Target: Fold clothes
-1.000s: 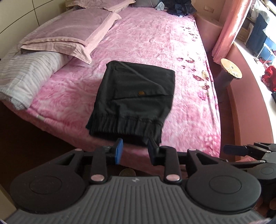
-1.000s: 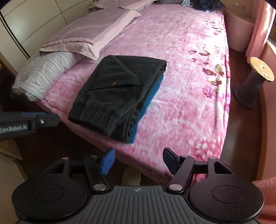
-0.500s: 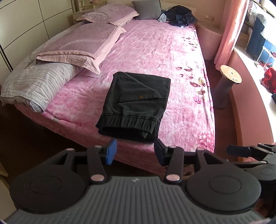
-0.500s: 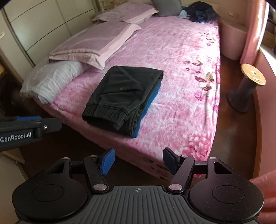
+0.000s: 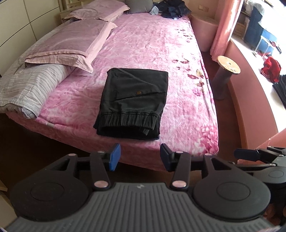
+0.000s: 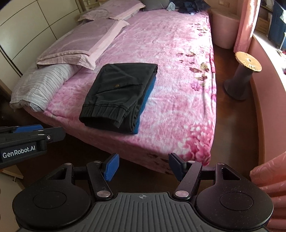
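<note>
A wide bed (image 5: 146,41) covered in a fuzzy pink blanket fills most of both views, and everything else can be placed against it. The folded black trousers (image 5: 132,101) lie flat on the blanket close to the bed's near edge, elastic cuffs toward the cameras and a small brass button showing on the top layer; from the right wrist view a strip of blue fabric (image 6: 146,96) peeks out along the right side of the folded stack. On the bed's left side rest two pale mauve pillows (image 5: 71,46), with a grey striped quilt (image 5: 30,87) bundled under the nearer one at the corner. At the bed's far end sit a grey cushion (image 5: 139,5) and a heap of dark clothes (image 5: 171,9). Cream cupboard panels (image 6: 26,30) line the wall left of the bed. Right of the bed runs brown flooring with a dark pedestal stool (image 6: 243,75) topped in tan, then a pink curtain (image 5: 225,26) and a curved pink ledge. The left gripper (image 5: 140,157) hangs off the bed's near edge, fingers spread apart with nothing between them; the right gripper (image 6: 144,166) is likewise wide and empty, both clear of the trousers.
</note>
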`<state>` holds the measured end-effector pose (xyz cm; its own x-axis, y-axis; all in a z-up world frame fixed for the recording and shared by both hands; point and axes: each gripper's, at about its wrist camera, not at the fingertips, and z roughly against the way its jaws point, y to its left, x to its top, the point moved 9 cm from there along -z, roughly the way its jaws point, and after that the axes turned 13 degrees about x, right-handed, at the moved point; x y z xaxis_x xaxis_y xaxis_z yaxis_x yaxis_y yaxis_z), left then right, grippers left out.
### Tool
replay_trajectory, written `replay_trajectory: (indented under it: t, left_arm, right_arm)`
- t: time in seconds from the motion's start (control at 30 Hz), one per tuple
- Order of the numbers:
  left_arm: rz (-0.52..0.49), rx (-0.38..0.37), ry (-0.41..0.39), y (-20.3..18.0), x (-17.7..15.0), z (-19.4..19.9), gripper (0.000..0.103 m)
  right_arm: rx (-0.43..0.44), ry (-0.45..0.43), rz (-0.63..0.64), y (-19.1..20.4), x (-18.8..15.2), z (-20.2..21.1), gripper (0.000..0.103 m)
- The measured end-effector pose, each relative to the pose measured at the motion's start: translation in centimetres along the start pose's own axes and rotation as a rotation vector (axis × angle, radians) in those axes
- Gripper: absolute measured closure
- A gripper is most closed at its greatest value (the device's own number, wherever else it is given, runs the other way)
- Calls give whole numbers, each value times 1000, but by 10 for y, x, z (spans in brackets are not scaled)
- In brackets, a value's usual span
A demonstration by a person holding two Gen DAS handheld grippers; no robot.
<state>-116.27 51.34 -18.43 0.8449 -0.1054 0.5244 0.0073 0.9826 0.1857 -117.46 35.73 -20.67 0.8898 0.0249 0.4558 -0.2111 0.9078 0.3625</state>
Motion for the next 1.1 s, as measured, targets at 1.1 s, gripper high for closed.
replay_trajectory:
  t: [1.1]
  left_arm:
    - [-62, -15, 42, 41, -20, -39, 59]
  right_arm:
    - [-45, 64, -96, 40, -17, -43, 38]
